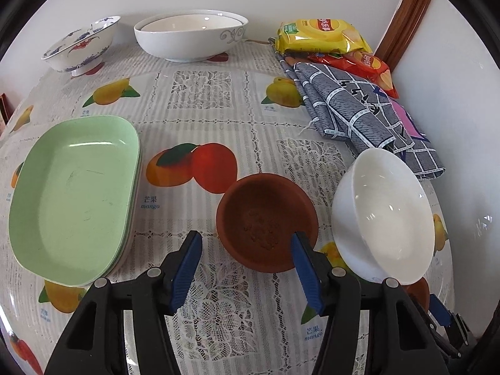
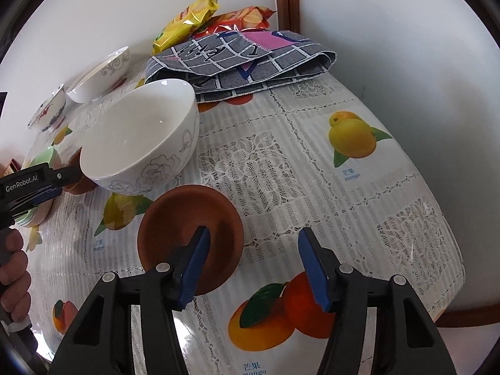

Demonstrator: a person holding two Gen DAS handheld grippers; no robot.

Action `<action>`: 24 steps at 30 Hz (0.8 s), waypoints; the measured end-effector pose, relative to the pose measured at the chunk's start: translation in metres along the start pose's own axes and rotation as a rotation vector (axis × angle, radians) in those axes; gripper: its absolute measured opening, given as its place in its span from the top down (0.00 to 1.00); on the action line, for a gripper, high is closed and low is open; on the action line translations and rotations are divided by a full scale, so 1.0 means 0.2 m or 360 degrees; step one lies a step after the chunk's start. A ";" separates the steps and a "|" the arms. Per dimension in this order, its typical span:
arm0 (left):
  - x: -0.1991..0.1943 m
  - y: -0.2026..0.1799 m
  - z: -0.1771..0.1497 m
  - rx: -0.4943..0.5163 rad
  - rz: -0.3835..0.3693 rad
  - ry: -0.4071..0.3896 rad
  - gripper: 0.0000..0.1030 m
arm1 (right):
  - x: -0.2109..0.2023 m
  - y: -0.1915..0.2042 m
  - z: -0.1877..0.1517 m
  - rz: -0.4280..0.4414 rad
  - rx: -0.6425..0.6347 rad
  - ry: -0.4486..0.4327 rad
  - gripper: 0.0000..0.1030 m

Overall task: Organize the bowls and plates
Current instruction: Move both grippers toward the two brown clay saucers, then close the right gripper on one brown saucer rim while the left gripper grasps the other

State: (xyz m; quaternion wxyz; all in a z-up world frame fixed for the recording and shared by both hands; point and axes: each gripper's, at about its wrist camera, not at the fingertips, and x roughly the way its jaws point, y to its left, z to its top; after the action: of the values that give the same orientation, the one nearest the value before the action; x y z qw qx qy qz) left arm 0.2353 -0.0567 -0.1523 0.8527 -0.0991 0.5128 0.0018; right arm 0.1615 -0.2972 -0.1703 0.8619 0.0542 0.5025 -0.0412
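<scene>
Two brown clay saucers lie on the fruit-print tablecloth, with a white bowl (image 1: 381, 215) standing between them. My left gripper (image 1: 247, 237) is open and points down at one saucer (image 1: 265, 222). Its right finger is inside the dish, its left finger stands outside, and the near rim lies between them. My right gripper (image 2: 253, 233) is open at the other saucer (image 2: 187, 222), with the left finger over the dish and the right finger past its rim. The white bowl (image 2: 140, 137) shows a rose outline. A stack of green plates (image 1: 75, 193) lies at the left.
A blue-and-red patterned bowl (image 1: 81, 43) and nested large white bowls (image 1: 190, 37) stand by the back wall. Snack bags (image 1: 318, 36) and a folded grey checked cloth (image 1: 353, 115) fill the back right corner. A hand (image 2: 12, 265) grips the left tool's handle.
</scene>
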 end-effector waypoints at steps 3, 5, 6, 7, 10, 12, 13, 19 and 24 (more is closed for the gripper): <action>0.03 0.01 0.01 -0.0013 -0.0012 0.0019 0.52 | 0.03 0.00 0.01 -0.0004 -0.0004 0.0021 0.48; 0.05 0.01 0.02 -0.0024 -0.0022 0.0039 0.55 | 0.04 0.01 0.01 -0.0013 -0.0011 0.0019 0.50; 0.06 0.01 0.02 -0.0028 -0.0026 0.0046 0.57 | 0.04 0.01 0.01 -0.0015 -0.0014 0.0013 0.51; 0.07 0.01 0.02 -0.0032 -0.0030 0.0051 0.59 | 0.04 0.01 0.02 -0.0014 -0.0016 0.0013 0.53; 0.09 0.00 0.03 -0.0037 -0.0035 0.0060 0.61 | 0.05 0.02 0.04 -0.0005 -0.0022 0.0017 0.56; 0.10 0.00 0.04 -0.0029 -0.0040 0.0064 0.63 | 0.06 0.03 0.05 -0.0005 -0.0029 0.0016 0.59; 0.11 0.00 0.04 -0.0024 -0.0036 0.0060 0.65 | 0.06 0.03 0.05 -0.0006 -0.0034 0.0014 0.60; 0.12 0.00 0.05 -0.0010 -0.0033 0.0052 0.71 | 0.07 0.06 0.07 0.0005 -0.0052 0.0008 0.70; 0.12 0.02 0.06 -0.0009 -0.0035 0.0050 0.80 | 0.07 0.09 0.07 -0.0002 -0.0084 -0.0001 0.78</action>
State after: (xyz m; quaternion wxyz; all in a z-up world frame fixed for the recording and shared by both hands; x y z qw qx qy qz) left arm 0.2563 -0.0530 -0.1686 0.8443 -0.1073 0.5250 -0.0077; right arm 0.1829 -0.2818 -0.1736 0.8632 0.0311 0.5032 -0.0283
